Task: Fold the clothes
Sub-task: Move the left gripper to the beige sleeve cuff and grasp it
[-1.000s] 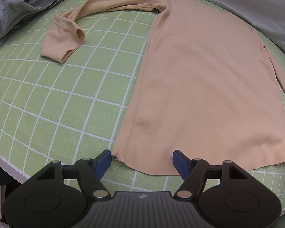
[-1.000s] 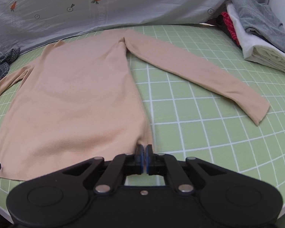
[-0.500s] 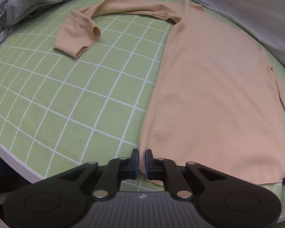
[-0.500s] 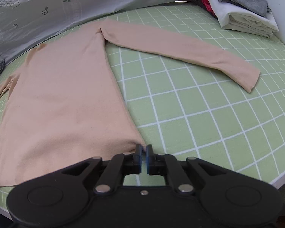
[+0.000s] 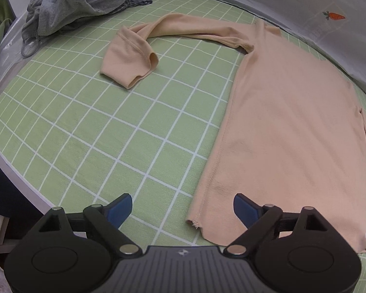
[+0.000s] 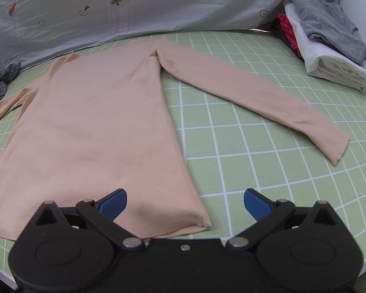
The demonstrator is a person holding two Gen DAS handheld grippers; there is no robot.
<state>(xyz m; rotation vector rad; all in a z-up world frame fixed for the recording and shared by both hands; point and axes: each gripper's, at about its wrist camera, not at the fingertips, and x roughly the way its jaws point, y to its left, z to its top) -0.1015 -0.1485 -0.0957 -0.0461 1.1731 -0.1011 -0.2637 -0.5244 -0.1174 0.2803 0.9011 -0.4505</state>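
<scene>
One peach long-sleeved shirt (image 6: 95,127) lies flat on my green grid mat (image 5: 90,131); both claws, left gripper (image 5: 182,207) and right gripper (image 6: 185,202), gape wide over its hem corners, holding nothing; bare mat flanks each side; one grey heap (image 5: 75,2) far left, one folded stack (image 6: 329,56) far right.

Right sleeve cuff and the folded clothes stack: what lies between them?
Only bare green grid mat between right sleeve cuff and folded clothes stack, in the right wrist view.

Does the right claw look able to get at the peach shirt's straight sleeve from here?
Probably yes: the right claw is open, and only bare green mat separates it from the straight sleeve, which lies flat and uncovered.
</scene>
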